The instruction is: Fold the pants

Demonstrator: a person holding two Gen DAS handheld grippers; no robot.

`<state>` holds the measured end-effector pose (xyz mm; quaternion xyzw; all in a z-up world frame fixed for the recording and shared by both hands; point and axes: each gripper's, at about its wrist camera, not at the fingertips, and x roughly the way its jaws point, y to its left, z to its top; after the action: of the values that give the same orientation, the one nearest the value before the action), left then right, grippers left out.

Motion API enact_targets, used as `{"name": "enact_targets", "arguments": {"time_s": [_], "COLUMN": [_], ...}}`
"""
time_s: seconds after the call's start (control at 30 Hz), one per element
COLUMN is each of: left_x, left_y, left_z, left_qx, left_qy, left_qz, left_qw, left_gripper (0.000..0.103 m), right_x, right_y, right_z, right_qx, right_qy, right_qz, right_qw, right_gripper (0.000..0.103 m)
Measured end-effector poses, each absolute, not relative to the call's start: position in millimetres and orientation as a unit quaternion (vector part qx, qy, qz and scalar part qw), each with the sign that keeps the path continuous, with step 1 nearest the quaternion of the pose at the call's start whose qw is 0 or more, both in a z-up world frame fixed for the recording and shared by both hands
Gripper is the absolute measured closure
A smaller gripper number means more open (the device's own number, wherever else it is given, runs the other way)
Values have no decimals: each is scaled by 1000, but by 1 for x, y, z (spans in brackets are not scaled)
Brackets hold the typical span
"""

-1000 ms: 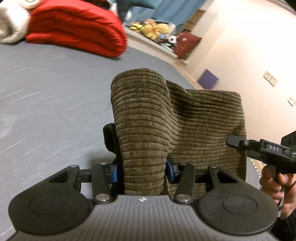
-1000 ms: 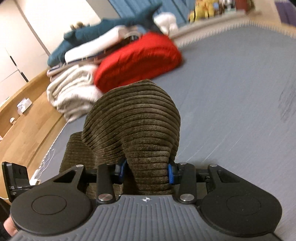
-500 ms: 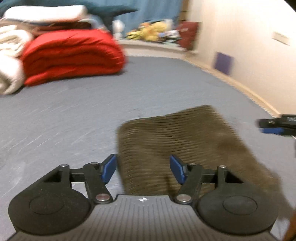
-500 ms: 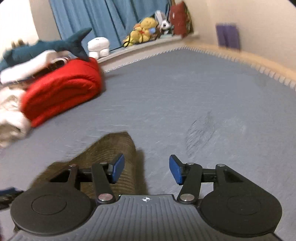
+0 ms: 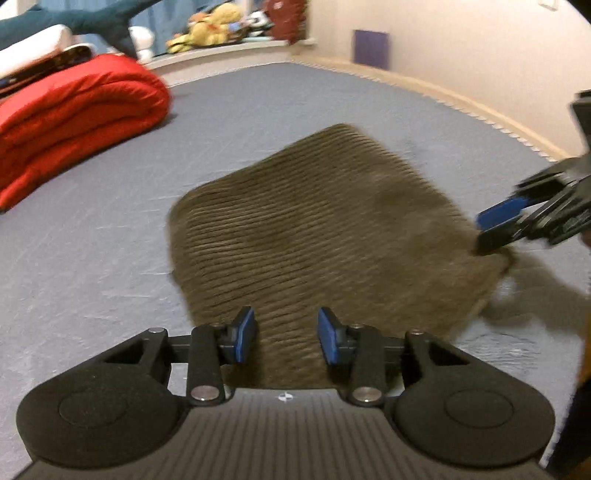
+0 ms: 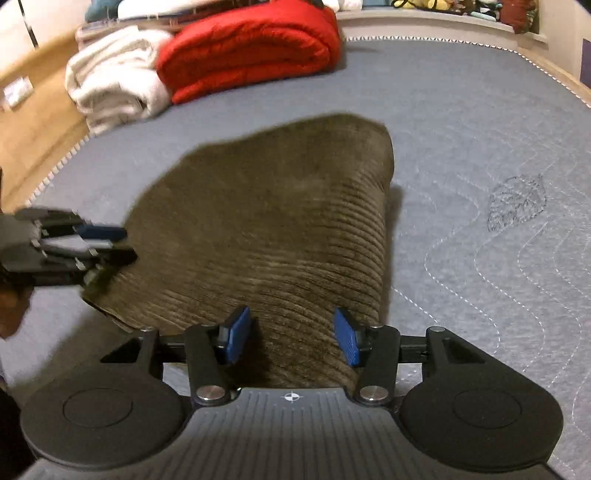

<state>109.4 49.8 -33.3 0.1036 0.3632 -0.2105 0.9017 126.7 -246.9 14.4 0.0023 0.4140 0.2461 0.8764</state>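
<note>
The brown corduroy pants (image 5: pixel 325 236) lie folded into a flat rectangle on the grey mattress (image 5: pixel 110 229). My left gripper (image 5: pixel 286 334) is open and empty just above the near edge of the pants. My right gripper (image 6: pixel 291 336) is open and empty above the other near corner of the pants (image 6: pixel 273 221). The right gripper also shows at the right of the left wrist view (image 5: pixel 506 225), by the pants' edge. The left gripper shows at the left of the right wrist view (image 6: pixel 96 247).
A folded red quilt (image 5: pixel 74 110) and white blankets (image 6: pixel 114 81) are stacked at the far side of the mattress (image 6: pixel 480 147). A blue shark plush (image 5: pixel 74 22) lies on the stack. Stuffed toys (image 5: pixel 207 26) sit on the sill. The wall (image 5: pixel 461 48) runs along the right edge.
Both grippers were shut on the bunched pants a second ago. They opened, the pants dropped flat on the mattress, and both grippers have drawn back and up.
</note>
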Motion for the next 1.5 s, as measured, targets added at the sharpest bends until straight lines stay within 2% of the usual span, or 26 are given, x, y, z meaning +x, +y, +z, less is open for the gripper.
{"name": "enact_targets", "arguments": {"time_s": [0.13,0.23,0.3,0.37,0.4,0.47,0.53,0.63,0.73,0.8,0.97,1.13,1.2,1.37,1.4,1.47,1.5], "left_x": [104,104,104,103,104,110,115,124,136,140,148,153,154,146,141,133,131], "left_y": [35,37,46,55,60,66,72,79,89,95,113,118,115,98,91,79,77], "left_z": [-53,-43,-31,-24,-23,-25,-30,-37,-44,-52,-58,-65,-67,-56,-53,-48,-48], "left_qx": [159,142,104,76,63,35,14,-10,-31,-48,-127,-186,-187,-150,-137,-113,-106], "left_qy": [378,377,357,331,323,322,336,356,381,401,429,453,453,443,440,432,429], "left_qz": [-226,-214,-196,-170,-153,-124,-103,-85,-71,-66,-75,-86,-99,-82,-76,-69,-67], "left_qw": [884,890,908,925,932,938,936,931,921,912,891,868,866,880,884,892,895], "left_gripper": [57,54,45,28,25,24,24,24,24,24,19,21,29,46,47,48,48], "right_x": [117,126,128,134,140,157,177,209,237,251,258,245,247,265,269,276,279], "right_y": [-238,-244,-247,-248,-249,-250,-250,-248,-246,-248,-236,-236,-237,-235,-234,-232,-230], "right_z": [-3,5,17,28,32,32,26,7,-19,-36,-37,-10,-9,-19,-20,-20,-21], "right_qx": [-107,-74,-60,-38,-19,16,48,89,89,105,74,107,111,99,96,88,80], "right_qy": [436,442,409,366,349,332,326,332,369,391,381,329,306,330,331,331,332], "right_qz": [256,246,225,200,185,155,124,91,50,28,16,3,2,-8,-12,-21,-25], "right_qw": [856,859,882,908,918,930,936,935,924,914,921,938,945,939,939,939,940], "right_gripper": [51,52,53,49,47,39,39,39,46,46,46,46,45,44,44,52,53]}}
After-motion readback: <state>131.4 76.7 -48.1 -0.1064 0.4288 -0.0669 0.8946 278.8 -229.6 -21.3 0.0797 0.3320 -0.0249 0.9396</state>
